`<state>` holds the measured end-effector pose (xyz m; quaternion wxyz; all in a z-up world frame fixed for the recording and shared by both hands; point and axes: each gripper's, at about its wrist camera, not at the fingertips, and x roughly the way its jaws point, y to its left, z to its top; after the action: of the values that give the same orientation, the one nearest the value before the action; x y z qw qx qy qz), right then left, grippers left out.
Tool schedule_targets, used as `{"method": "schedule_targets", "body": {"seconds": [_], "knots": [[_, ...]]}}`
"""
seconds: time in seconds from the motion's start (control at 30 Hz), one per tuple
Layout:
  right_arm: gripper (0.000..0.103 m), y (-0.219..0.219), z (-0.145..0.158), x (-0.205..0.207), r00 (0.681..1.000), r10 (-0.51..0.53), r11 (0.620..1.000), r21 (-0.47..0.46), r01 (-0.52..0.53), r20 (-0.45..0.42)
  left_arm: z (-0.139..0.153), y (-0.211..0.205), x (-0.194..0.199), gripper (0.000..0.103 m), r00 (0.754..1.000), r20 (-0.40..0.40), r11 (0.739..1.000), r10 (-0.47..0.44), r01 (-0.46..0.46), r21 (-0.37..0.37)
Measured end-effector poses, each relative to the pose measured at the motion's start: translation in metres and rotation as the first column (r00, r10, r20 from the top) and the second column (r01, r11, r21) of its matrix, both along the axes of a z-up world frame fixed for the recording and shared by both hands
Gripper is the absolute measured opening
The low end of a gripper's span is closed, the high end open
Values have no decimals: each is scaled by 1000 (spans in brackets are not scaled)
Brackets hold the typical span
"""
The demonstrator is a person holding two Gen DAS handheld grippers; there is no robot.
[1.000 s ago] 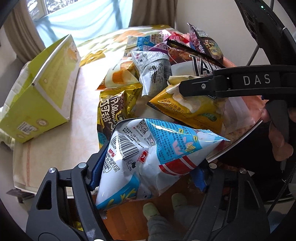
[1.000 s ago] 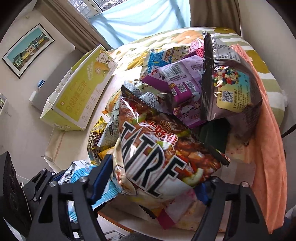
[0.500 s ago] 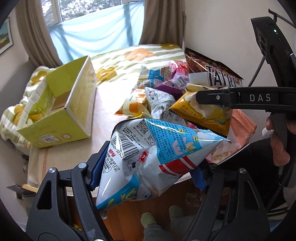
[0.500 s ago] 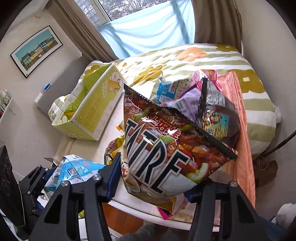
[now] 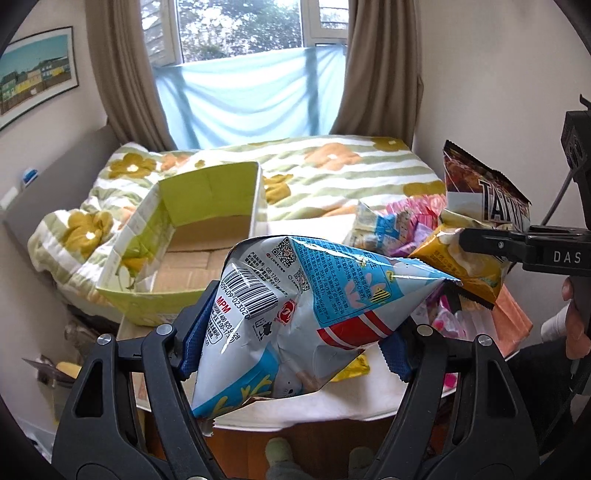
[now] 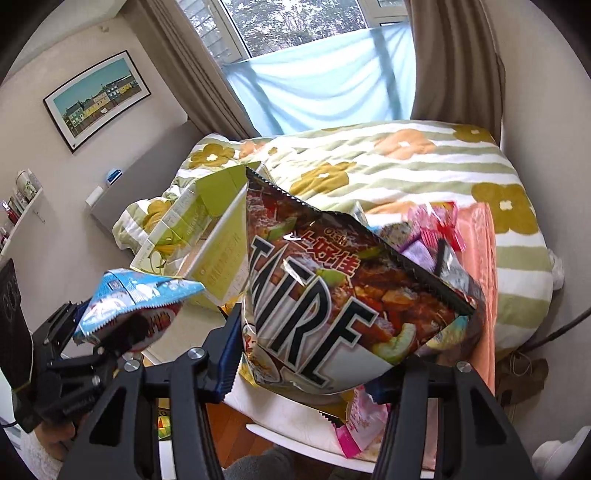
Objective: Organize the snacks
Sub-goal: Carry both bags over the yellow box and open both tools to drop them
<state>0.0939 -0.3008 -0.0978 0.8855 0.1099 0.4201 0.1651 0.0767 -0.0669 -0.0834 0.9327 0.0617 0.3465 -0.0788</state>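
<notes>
Two bags lifted off the bench: left gripper [image 5: 291, 332] clamped on blue-and-white snack bag [image 5: 314, 295], right gripper [image 6: 314, 354] closing on dark chip bag [image 6: 340, 295]. Next: carry both over green carton [image 5: 207, 236], release inside.

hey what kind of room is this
Most likely a bedroom: a bed with a flowered blanket sits under a curtained window, and a framed picture hangs on the wall.

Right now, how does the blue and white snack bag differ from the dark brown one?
The blue and white bag shows its barcode side; the dark brown bag shows big front lettering. The left gripper holds the blue one; the right gripper, jaws closing, pinches the brown. Both are sealed and lifted off the table.
</notes>
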Motion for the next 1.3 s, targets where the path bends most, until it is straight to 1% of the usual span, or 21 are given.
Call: {"method": "schedule_targets", "body": {"seconds": [0.13, 0.3, 0.43, 0.63, 0.77, 0.9, 1.07, 1.13, 1.17, 1.23, 1.27, 1.3], "knots": [[50, 31, 13, 16, 999, 16, 1000, -20, -16, 27, 16, 38, 24, 74, 999, 39, 1000, 22, -22, 2], [50, 78, 27, 44, 999, 32, 999, -16, -31, 44, 30, 94, 65, 74, 998, 52, 999, 39, -39, 4], [50, 121, 30, 73, 998, 38, 999, -15, -38, 40, 33, 139, 102, 74, 999, 35, 999, 35, -36, 23], [50, 179, 26, 109, 1000, 27, 999, -23, -27, 3, 22, 189, 160, 74, 999, -37, 999, 6, -5, 31], [50, 209, 16, 126, 1000, 1, 999, -39, -2, -31, 8, 206, 194, 74, 996, -87, 998, -36, 40, 39], [50, 228, 2, 138, 996, -37, 998, -60, 33, -76, -9, 211, 223, 74, 986, -142, 995, -86, 94, 47], [50, 241, -14, 146, 990, -73, 994, -88, 62, -119, -33, 205, 245, 74, 969, -216, 988, -120, 138, 69], [50, 245, -19, 148, 988, -77, 993, -98, 64, -133, -39, 203, 250, 75, 961, -236, 985, -141, 159, 60], [50, 245, -21, 149, 987, -77, 993, -105, 63, -138, -41, 202, 251, 78, 959, -240, 984, -150, 168, 56], [50, 248, -25, 151, 986, -76, 991, -119, 59, -148, -43, 201, 251, 89, 959, -239, 983, -154, 172, 57], [50, 249, -26, 151, 985, -75, 991, -122, 56, -152, -43, 200, 251, 102, 961, -233, 984, -152, 169, 57], [50, 248, -28, 152, 985, -71, 991, -123, 53, -156, -41, 201, 250, 102, 963, -222, 985, -151, 166, 54]]}}
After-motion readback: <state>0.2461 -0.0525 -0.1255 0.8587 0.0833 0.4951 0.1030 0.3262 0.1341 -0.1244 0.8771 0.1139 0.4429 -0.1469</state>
